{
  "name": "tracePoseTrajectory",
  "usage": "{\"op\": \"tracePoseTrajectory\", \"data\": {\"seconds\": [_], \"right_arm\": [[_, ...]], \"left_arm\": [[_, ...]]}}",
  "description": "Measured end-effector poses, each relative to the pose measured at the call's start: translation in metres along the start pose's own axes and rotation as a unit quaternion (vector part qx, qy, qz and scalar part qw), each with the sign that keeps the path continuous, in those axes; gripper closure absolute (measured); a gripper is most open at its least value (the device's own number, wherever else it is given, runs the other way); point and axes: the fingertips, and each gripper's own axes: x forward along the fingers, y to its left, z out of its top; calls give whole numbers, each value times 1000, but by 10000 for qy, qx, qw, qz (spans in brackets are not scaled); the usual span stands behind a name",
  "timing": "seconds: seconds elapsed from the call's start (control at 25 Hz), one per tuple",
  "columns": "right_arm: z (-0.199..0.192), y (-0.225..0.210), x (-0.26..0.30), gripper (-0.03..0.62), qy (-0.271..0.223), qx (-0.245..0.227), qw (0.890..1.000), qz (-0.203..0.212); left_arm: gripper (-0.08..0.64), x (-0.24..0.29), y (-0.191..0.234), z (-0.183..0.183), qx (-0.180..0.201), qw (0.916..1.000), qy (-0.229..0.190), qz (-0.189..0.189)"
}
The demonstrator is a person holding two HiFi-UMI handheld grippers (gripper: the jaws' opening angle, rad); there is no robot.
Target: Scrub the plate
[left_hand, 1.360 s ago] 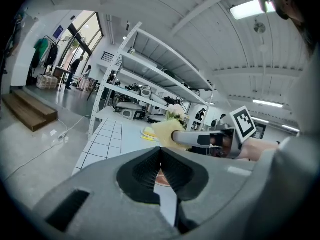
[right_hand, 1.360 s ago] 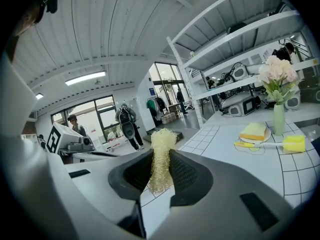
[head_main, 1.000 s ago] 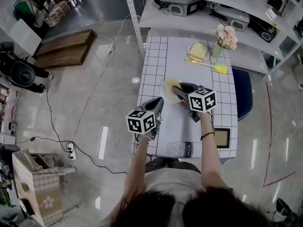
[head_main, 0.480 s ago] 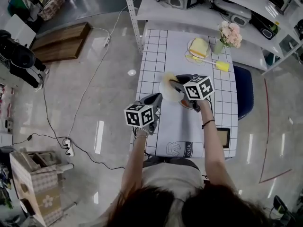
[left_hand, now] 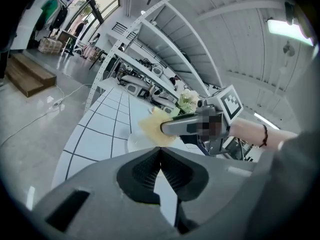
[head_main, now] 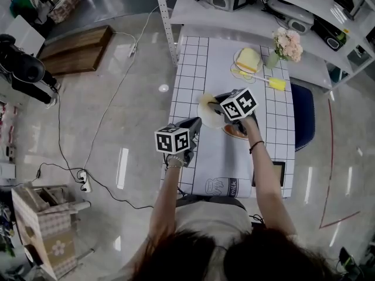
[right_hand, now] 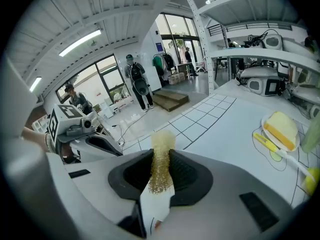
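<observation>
A white plate (head_main: 206,115) lies on the checked tablecloth (head_main: 193,63) near the table's left side. My right gripper (head_main: 212,102) hangs over it, shut on a yellow mesh scrubber (head_main: 208,100). In the right gripper view the scrubber (right_hand: 162,146) stands up between the pads. My left gripper (head_main: 196,123) sits at the plate's near rim, its pads together with nothing seen between them. From the left gripper view the plate (left_hand: 134,140) shows just past the jaws, with the scrubber (left_hand: 151,126) and the right gripper (left_hand: 190,126) above it.
An orange-rimmed dish (head_main: 235,132) lies to the right of the plate. At the table's far end are a yellow block on a dish (head_main: 248,59), a yellow-handled brush (head_main: 267,82) and flowers (head_main: 287,44). A blue chair (head_main: 302,116) stands on the right; shelves (head_main: 193,13) stand behind.
My right gripper has moved up and to the left with the scrubber, uncovering the orange-rimmed dish. The left gripper has stayed by the plate's near rim.
</observation>
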Motion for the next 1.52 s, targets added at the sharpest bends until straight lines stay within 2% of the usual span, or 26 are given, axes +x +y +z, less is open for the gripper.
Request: {"op": "tracePoseTrajectory", "data": {"seconds": [0.2, 0.48, 1.28, 1.52], "right_arm": [[-8, -5, 10, 518, 217, 73, 9997, 27], [-18, -11, 22, 518, 501, 97, 9987, 1], [-25, -22, 30, 518, 621, 226, 9977, -135], [-23, -33, 25, 518, 609, 243, 9971, -374]], "left_arm": [[549, 6, 4, -10, -136, 9996, 246, -67], [549, 13, 7, -17, -210, 9990, 386, -100], [549, 22, 3, -26, -216, 9979, 583, -168], [549, 24, -2, -27, -163, 9978, 613, -212]]}}
